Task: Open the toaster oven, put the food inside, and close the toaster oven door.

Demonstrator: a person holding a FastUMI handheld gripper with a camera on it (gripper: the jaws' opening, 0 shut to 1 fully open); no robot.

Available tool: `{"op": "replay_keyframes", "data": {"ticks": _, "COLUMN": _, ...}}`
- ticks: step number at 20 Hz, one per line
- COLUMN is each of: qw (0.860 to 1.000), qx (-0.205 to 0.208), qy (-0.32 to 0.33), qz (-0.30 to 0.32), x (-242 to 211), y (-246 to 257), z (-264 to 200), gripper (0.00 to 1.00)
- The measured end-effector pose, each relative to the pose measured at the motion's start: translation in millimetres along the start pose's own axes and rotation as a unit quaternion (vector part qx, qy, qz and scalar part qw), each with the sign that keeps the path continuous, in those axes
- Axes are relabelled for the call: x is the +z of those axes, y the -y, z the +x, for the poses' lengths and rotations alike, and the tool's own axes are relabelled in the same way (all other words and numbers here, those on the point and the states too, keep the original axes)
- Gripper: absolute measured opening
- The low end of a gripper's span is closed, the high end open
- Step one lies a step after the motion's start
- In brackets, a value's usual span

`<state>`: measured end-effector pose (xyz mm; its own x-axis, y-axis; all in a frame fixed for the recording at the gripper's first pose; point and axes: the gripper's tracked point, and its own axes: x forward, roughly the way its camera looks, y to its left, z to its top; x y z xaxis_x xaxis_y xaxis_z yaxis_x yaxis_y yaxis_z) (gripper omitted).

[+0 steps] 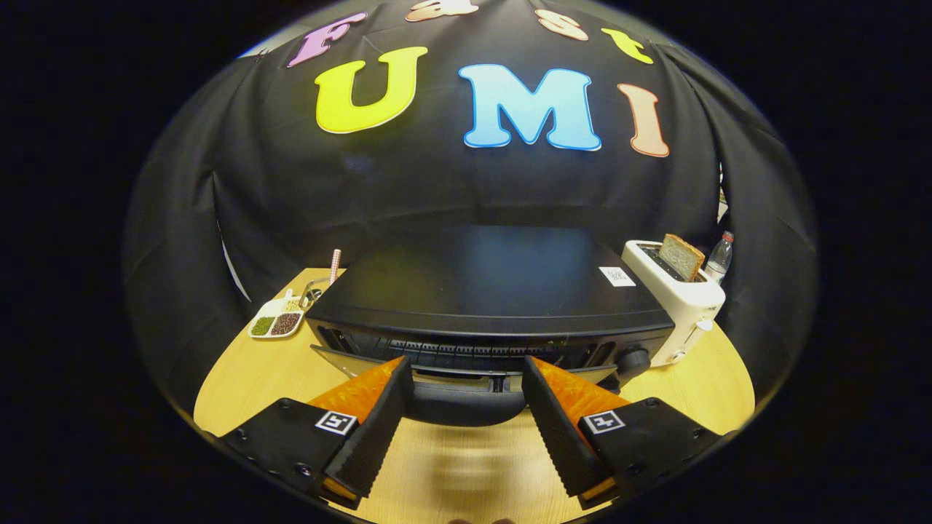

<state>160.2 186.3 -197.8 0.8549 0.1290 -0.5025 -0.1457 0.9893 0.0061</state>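
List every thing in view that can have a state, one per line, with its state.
toaster oven: on the table, door partly open, tilted outward at the top
door handle: between the tongs' fingers, not clamped
tongs: open, fingers on either side of the handle
white toaster: bread slice sticking up from its slot
divided dish: filled with beans
bottle: upright, capped

A toaster oven (488,306) stands between divided tray (277,320) and toaster (677,298).

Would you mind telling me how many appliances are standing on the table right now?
2. The black toaster oven sits just ahead of the open gripper, its door ajar. The white toaster, with a slice of bread in it, stands beside the oven's knob side. Others may hide behind.
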Motion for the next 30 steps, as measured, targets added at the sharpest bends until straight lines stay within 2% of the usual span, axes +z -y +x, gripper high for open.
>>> {"op": "replay_keyframes", "data": {"ticks": 13, "qw": 0.998, "qx": 0.012, "qy": -0.061, "qz": -0.030, "x": -71, "y": -4, "z": -33, "gripper": 0.95}}
{"op": "replay_keyframes", "data": {"ticks": 16, "qw": 0.995, "qx": 0.017, "qy": -0.081, "qz": -0.054, "x": -96, "y": -6, "z": -37, "gripper": 0.94}}
{"op": "replay_keyframes", "data": {"ticks": 23, "qw": 0.978, "qx": 0.046, "qy": -0.190, "qz": -0.074, "x": -186, "y": 4, "z": -51, "gripper": 0.97}}
{"op": "replay_keyframes", "data": {"ticks": 30, "qw": 0.980, "qx": 0.049, "qy": -0.182, "qz": -0.066, "x": -166, "y": 55, "z": -96, "gripper": 0.97}}
